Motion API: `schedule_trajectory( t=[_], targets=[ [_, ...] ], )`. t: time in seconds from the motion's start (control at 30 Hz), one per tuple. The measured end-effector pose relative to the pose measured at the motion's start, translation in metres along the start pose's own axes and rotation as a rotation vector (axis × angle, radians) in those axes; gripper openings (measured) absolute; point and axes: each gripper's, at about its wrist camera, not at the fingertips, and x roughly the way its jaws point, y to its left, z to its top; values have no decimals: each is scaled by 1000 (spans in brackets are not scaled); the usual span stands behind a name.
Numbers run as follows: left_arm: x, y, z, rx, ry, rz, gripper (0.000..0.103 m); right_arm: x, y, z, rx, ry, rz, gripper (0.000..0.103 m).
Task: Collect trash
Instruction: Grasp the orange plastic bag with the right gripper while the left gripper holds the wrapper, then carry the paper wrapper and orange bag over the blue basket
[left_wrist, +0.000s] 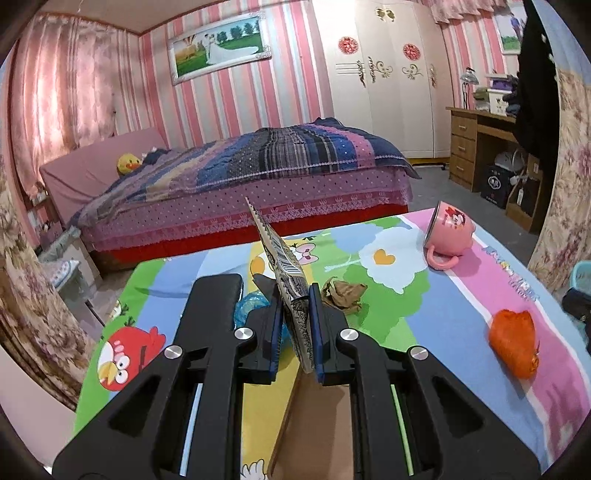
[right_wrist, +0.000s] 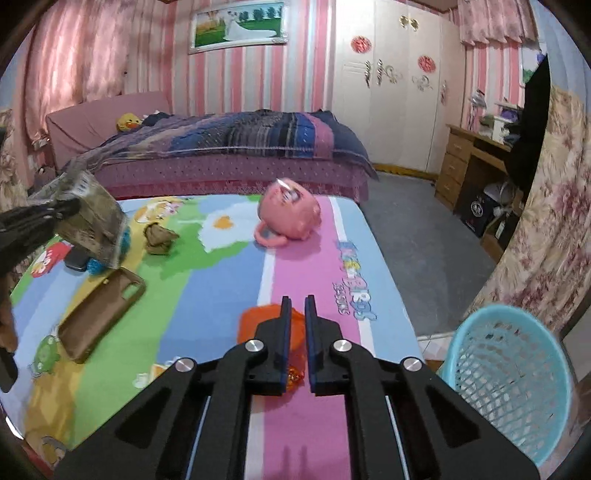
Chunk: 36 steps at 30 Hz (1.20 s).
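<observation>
Left wrist view: my left gripper (left_wrist: 295, 325) pinches a flat patterned foil wrapper (left_wrist: 291, 295) standing on edge, clear of the table. My right gripper (right_wrist: 297, 343) is narrowed around the crumpled orange plastic bag (right_wrist: 255, 321); whether the pads bite I cannot tell. Right of it, beside the cartoon tablecloth (right_wrist: 207, 295), waits the blue mesh basket (right_wrist: 517, 387), nearer my right hand.

Both the left gripper (left_wrist: 295, 291) and the right gripper (right_wrist: 297, 301) are black plastic, with two flat fingers, blue pads inside, and four round shiny silver screws each
</observation>
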Motion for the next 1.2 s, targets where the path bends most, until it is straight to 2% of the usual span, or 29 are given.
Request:
schedule_trajectory(
  t=[0.03, 0.07, 0.1, 0.13, 0.3, 0.4, 0.43, 0.47, 0.53, 0.57, 0.63, 0.9, 1.07, 1.2],
  targets=[
    [0, 0, 1, 2, -2, 4, 12, 7, -1, -2, 9, 11, 3, 23],
    [2, 1, 1, 0, -1, 5, 12, 14, 1, -4, 13, 11, 0, 54],
    [3, 2, 1, -6, 2, 3, 12, 17, 2, -7, 10, 10, 3, 66],
    [4, 4, 1, -9, 6, 2, 12, 24, 5, -9, -2, 28, 3, 70],
    [7, 10, 0, -6, 10, 9, 12, 48, 18, -25, -64, 132, -9, 70],
    [9, 15, -1, -16, 16, 11, 12, 57, 21, -33, -85, 180, -24, 66],
    [9, 17, -1, -23, 18, 9, 12, 57, 21, -33, -84, 178, -8, 49],
    [9, 19, -1, -28, 18, 7, 12, 55, 21, -34, -82, 171, -4, 41],
    [8, 21, -1, -33, 16, 4, 12, 51, 20, -34, -76, 153, 17, 32],
    [7, 22, -2, -35, 15, 4, 12, 50, 19, -33, -74, 144, 21, 17],
    [7, 22, -1, -33, 16, 4, 12, 41, 16, -29, -67, 113, 27, 8],
    [-7, 12, 3, -38, -1, -49, 12, -8, -17, -3, -27, -20, 4, 5],
    [-23, -17, 9, -13, -29, -113, 12, -37, -54, 5, 32, -84, -47, 5],
    [-36, -56, 16, 25, -45, -192, 12, -63, -97, 5, 94, -134, -124, 5]
  ],
)
